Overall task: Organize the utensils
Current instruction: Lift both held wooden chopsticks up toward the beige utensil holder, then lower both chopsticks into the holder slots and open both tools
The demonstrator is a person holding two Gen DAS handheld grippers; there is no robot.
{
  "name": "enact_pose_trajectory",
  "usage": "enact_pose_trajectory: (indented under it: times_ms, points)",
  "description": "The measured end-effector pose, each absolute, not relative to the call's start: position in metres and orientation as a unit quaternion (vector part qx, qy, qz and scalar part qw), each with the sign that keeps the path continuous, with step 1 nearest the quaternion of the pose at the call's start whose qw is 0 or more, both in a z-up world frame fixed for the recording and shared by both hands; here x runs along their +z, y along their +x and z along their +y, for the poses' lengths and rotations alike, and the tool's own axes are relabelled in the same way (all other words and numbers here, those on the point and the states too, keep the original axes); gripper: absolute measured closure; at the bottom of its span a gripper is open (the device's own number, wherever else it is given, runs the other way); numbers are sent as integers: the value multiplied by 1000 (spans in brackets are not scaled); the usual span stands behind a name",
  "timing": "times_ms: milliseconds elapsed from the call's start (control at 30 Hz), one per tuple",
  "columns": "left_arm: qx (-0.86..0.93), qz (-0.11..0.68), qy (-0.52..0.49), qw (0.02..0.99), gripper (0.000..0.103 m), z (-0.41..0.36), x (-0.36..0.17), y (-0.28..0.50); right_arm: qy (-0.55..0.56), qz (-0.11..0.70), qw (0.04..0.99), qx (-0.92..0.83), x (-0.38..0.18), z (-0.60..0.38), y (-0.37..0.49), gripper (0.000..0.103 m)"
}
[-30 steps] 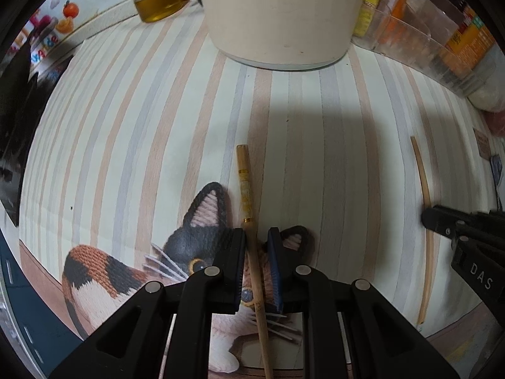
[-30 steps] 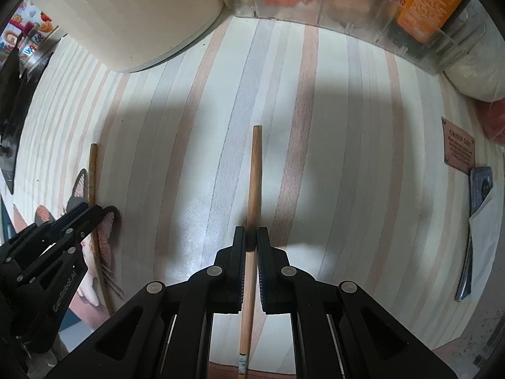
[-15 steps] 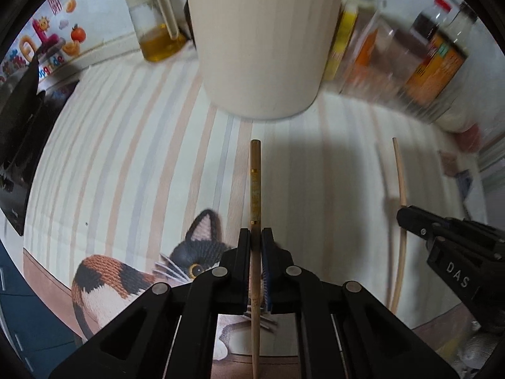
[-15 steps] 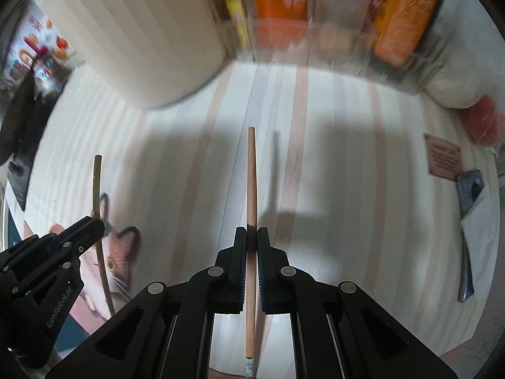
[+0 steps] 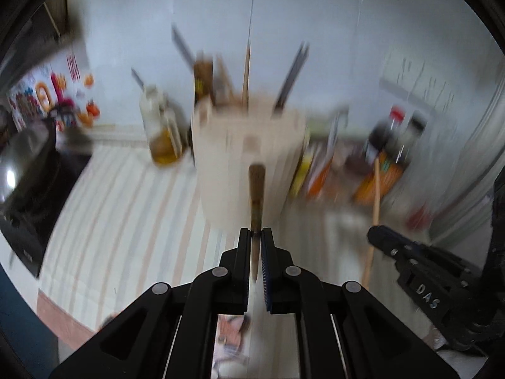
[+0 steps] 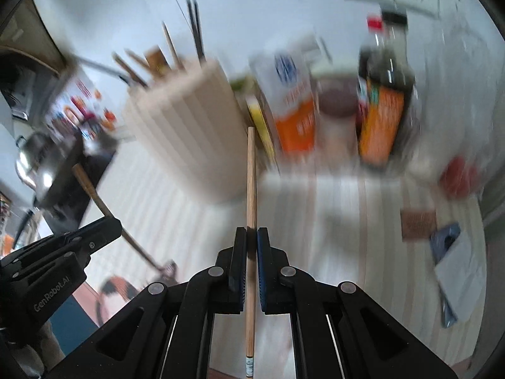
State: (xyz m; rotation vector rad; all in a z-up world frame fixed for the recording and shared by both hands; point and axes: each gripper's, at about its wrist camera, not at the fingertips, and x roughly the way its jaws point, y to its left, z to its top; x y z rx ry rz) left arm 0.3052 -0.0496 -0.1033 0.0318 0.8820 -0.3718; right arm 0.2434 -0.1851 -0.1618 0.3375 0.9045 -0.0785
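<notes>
My left gripper [image 5: 256, 232] is shut on a dark brown chopstick [image 5: 256, 195], held in the air and pointing at the cream ribbed utensil holder [image 5: 249, 158], which holds several utensils. My right gripper [image 6: 251, 230] is shut on a light wooden chopstick [image 6: 251, 183], also lifted, with the holder [image 6: 186, 129] ahead to its left. The right gripper [image 5: 419, 262] with its chopstick [image 5: 374, 208] shows at the right of the left wrist view. The left gripper [image 6: 72, 246] and its chopstick [image 6: 104, 205] show at the left of the right wrist view. Both views are blurred.
A striped mat [image 6: 347, 221] covers the counter. An oil jug [image 5: 161, 126] stands left of the holder. Sauce bottles and cartons [image 6: 382, 110] line the wall to its right. A dark pan [image 5: 28, 170] lies far left. A card and papers [image 6: 454, 252] lie right.
Both grippers have lifted their chopsticks off the mat and tilted upward. The views now face the holder's rim and the wall instead of the mat.
</notes>
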Motion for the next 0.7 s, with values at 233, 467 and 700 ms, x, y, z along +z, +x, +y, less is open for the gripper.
enact_pose_trajectory:
  times_ms: [233, 467, 700]
  points:
    - [-199, 339, -10, 919, 99, -50, -2, 341, 172, 327, 929, -27, -63, -198, 287, 97]
    - [-190, 289, -13, 938, 99, -52, 60, 398, 175, 241, 954, -28, 9, -206, 354, 97]
    - [-181, 298, -2, 937, 99, -58, 52, 450, 164, 218, 961, -34, 17, -196, 427, 97]
